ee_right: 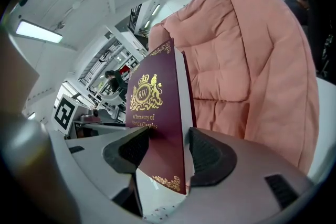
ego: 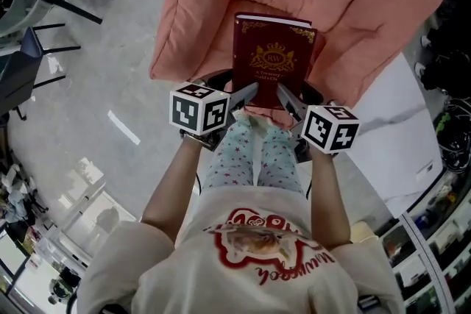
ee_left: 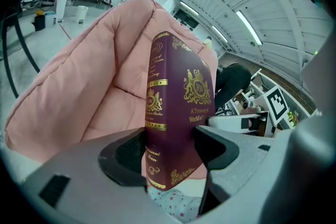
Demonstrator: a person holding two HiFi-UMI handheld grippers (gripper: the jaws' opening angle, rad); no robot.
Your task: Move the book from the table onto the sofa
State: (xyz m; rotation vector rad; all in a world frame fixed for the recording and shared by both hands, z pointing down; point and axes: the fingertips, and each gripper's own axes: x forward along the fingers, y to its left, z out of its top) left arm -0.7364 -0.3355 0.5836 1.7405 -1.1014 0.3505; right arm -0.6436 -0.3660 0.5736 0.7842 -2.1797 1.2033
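Book: the maroon book (ego: 273,61) with gold lettering stood nearly upright, front cover toward the person, in the air over the front of the pink sofa (ego: 353,4) – gripped by its two lower corners.
Left gripper: the left gripper (ee_left: 170,152) had its jaws clamped on the spine-side lower corner, one pad on each cover.
Right gripper: the right gripper (ee_right: 163,152) was closed on the page-edge lower corner in the same way, with the covers pinched between its pads.
Contact with the cushion: no view showed whether the bottom edge touched the seat (the person's star-print trousers (ego: 254,154) showed directly under the book).
Step in hand: by my judgement, the placing – the book was off the table and at the sofa, but not yet released.
Next move calls for: bringing both grippers down together and tipping the book back so that it lies flat on the seat or leans on the backrest, then opening both pairs of jaws at once so that neither corner drags or twists.
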